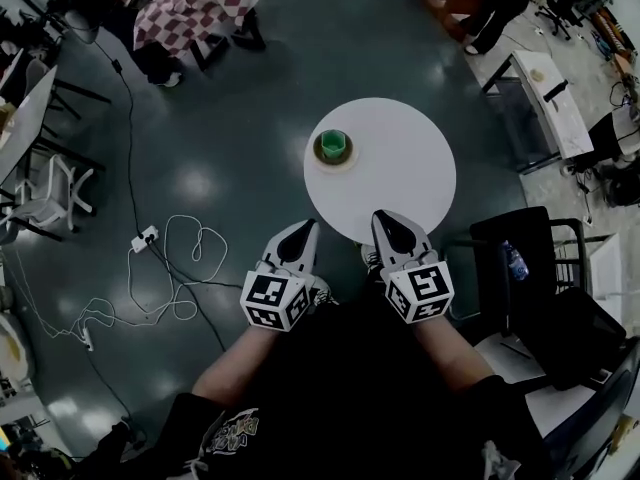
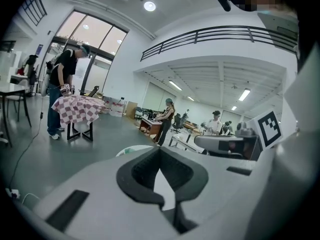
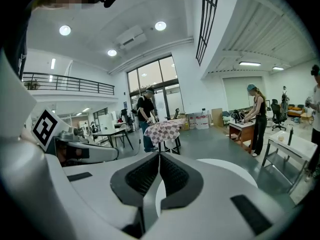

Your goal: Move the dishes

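Note:
A green cup [image 1: 333,146] stands on a small saucer at the left edge of a round white table [image 1: 400,178]. Both grippers hover at the table's near rim, well short of the cup. My left gripper [image 1: 303,230] is shut with nothing in it, its tips meeting just off the table's edge. My right gripper [image 1: 389,219] is shut and empty too, its tip over the near rim. In the left gripper view the jaws [image 2: 160,151] touch in front of the table's rim [image 2: 131,150]. The right gripper view shows its closed jaws [image 3: 159,156] above the white tabletop [image 3: 230,170].
A dark chair [image 1: 540,268] with a bottle stands right of the table. Cables and a power strip [image 1: 147,236] lie on the floor at left. A stool with a checkered cloth [image 1: 195,8] is farther back. People stand at desks [image 1: 545,83] in the distance.

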`<act>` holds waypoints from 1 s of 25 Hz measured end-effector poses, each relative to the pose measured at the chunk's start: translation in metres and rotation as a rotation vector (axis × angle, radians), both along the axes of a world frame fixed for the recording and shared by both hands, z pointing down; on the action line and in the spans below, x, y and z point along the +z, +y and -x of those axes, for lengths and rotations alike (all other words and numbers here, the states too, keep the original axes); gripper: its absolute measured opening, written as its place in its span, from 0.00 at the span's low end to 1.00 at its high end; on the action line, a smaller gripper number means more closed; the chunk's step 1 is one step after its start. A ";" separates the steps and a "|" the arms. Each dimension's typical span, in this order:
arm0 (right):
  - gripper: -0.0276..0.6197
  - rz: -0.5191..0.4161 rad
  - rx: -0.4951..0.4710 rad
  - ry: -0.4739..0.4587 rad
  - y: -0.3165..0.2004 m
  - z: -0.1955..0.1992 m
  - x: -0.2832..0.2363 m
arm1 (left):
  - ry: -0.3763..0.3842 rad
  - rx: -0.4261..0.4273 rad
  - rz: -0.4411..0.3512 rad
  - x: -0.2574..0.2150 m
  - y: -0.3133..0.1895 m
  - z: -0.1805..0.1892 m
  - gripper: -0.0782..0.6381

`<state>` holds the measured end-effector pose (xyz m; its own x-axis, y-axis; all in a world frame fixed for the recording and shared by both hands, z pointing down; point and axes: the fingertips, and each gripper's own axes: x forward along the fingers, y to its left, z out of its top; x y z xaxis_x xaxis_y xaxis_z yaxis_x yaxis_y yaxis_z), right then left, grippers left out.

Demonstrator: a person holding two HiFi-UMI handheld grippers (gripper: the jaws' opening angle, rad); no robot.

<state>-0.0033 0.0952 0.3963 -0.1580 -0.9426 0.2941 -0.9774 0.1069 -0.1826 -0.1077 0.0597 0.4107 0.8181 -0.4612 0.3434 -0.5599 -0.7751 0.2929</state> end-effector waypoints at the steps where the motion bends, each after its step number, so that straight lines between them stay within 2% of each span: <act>1: 0.08 0.000 -0.011 0.000 -0.003 -0.001 0.000 | 0.001 -0.009 0.000 0.000 -0.002 -0.001 0.11; 14: 0.08 0.041 -0.146 0.004 -0.051 -0.019 0.017 | 0.005 -0.118 -0.004 0.000 -0.023 -0.016 0.11; 25: 0.08 0.063 -0.252 0.027 -0.099 -0.023 0.038 | -0.006 -0.176 -0.017 0.008 -0.043 -0.021 0.11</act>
<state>0.0193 -0.0042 0.4347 -0.3772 -0.8539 0.3586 -0.9258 0.3371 -0.1711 -0.0867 0.0163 0.4191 0.7222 -0.6028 0.3392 -0.6891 -0.6697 0.2770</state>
